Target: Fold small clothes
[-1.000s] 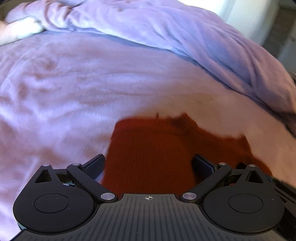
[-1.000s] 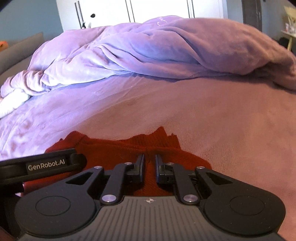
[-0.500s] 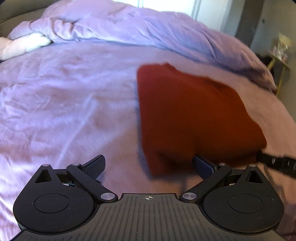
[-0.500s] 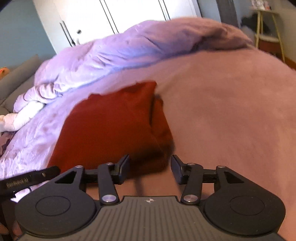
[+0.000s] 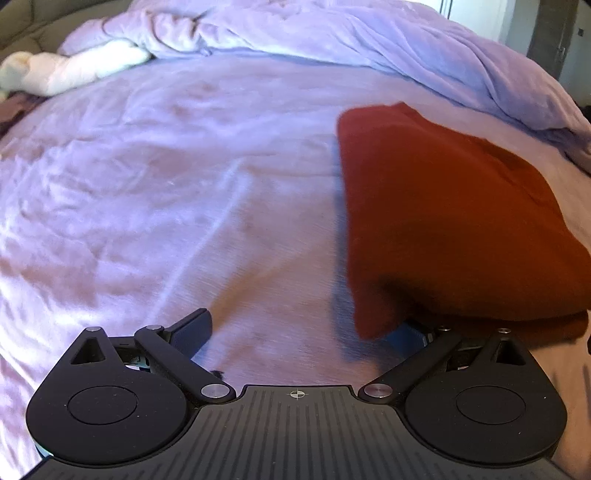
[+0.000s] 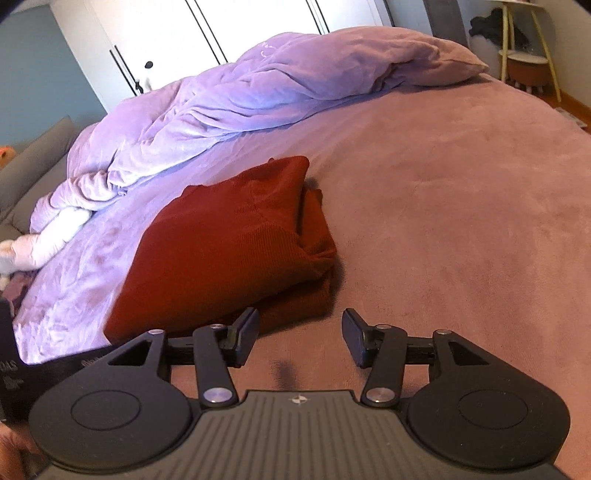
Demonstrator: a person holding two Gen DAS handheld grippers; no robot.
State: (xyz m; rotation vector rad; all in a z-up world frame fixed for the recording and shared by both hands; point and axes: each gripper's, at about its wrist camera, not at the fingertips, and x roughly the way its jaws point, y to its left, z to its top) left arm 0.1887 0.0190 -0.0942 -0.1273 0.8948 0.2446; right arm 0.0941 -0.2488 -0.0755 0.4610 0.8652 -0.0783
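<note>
A dark red knitted garment (image 5: 443, 206) lies folded in a thick stack on the purple bed cover; it also shows in the right wrist view (image 6: 229, 243). My left gripper (image 5: 299, 332) is open and empty, to the left of the stack's near corner; the red cloth hangs over its right finger. My right gripper (image 6: 299, 336) is open and empty, just in front of the stack's near right corner, its left finger (image 6: 245, 332) close to the cloth's edge.
A bunched lilac duvet (image 6: 258, 96) lies across the far side of the bed. A white soft item (image 5: 74, 70) lies at the far left. White wardrobe doors (image 6: 221, 33) and a small side table (image 6: 524, 55) stand beyond the bed.
My right gripper has opened and let go of the red garment. Both grippers have drawn back and the garment now lies folded over on itself.
</note>
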